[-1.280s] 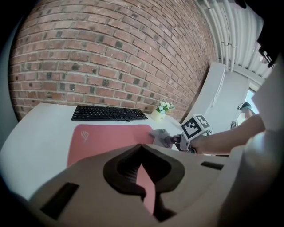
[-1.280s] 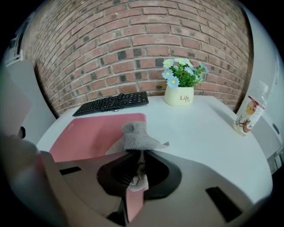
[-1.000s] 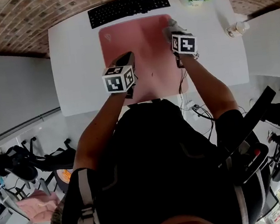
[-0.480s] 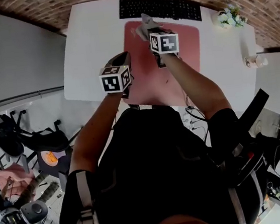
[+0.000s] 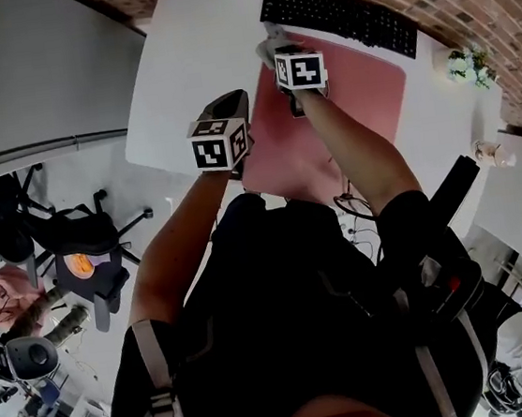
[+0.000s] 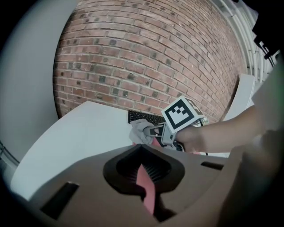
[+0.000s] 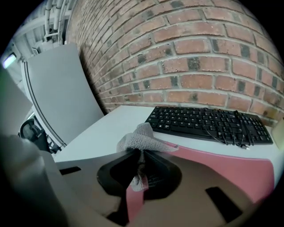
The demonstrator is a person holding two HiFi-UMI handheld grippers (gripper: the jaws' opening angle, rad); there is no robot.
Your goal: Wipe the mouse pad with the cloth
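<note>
A pink mouse pad (image 5: 359, 87) lies on the white desk (image 5: 196, 60), in front of a black keyboard (image 5: 336, 12). My right gripper (image 5: 281, 51) is shut on a grey mesh cloth (image 5: 266, 45) at the pad's far left corner. In the right gripper view the cloth (image 7: 142, 136) bunches out of the right gripper (image 7: 141, 156), over the pad (image 7: 222, 162) edge near the keyboard (image 7: 208, 122). My left gripper (image 5: 232, 102) hovers at the pad's left edge, shut with nothing held. The left gripper view shows the left gripper (image 6: 141, 150), the cloth (image 6: 140, 131) and the right gripper (image 6: 154, 131).
A small flower pot (image 5: 465, 63) and a small white object (image 5: 490, 151) sit at the desk's right end. A brick wall (image 7: 199, 57) rises behind the keyboard. A black office chair (image 5: 77, 244) stands on the floor left of the desk. Cables (image 5: 355, 205) hang off the near edge.
My right gripper has carried the cloth across the pad from its far right part to its far left corner. The left gripper has stayed by the pad's left edge.
</note>
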